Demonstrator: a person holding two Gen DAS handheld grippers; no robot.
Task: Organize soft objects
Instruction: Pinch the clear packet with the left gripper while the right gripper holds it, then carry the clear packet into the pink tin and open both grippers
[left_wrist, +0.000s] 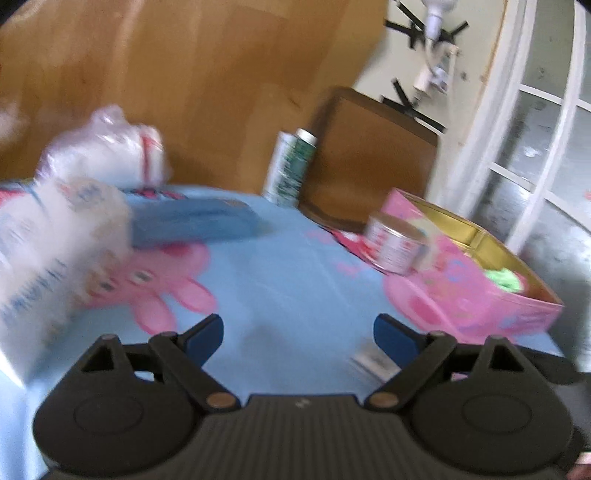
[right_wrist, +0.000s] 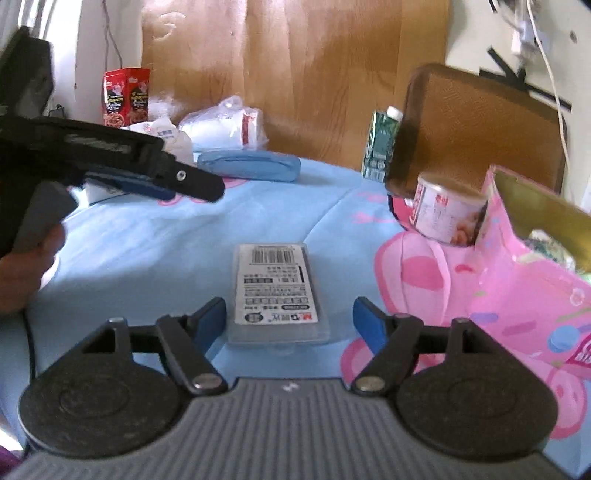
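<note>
My left gripper (left_wrist: 298, 332) is open and empty above the blue cloth-covered table (left_wrist: 280, 258). It shows from the side in the right wrist view (right_wrist: 192, 186). A folded blue cloth (left_wrist: 195, 221) lies at the back left, also in the right wrist view (right_wrist: 249, 166). A white soft pack in clear plastic (left_wrist: 107, 151) sits behind it (right_wrist: 225, 125). Another white pack (left_wrist: 48, 251) is close at the left. A pink box (left_wrist: 476, 280) at the right holds something green (left_wrist: 502, 278). My right gripper (right_wrist: 290, 319) is open, its fingers either side of a clear plastic case (right_wrist: 277, 291).
A round tin (left_wrist: 397, 245) stands against the pink box (right_wrist: 517, 288). A green carton (left_wrist: 291, 168) and a brown board (left_wrist: 373, 158) stand at the back. A red snack box (right_wrist: 127, 96) is at the back left. A wood panel (left_wrist: 184, 74) backs the table.
</note>
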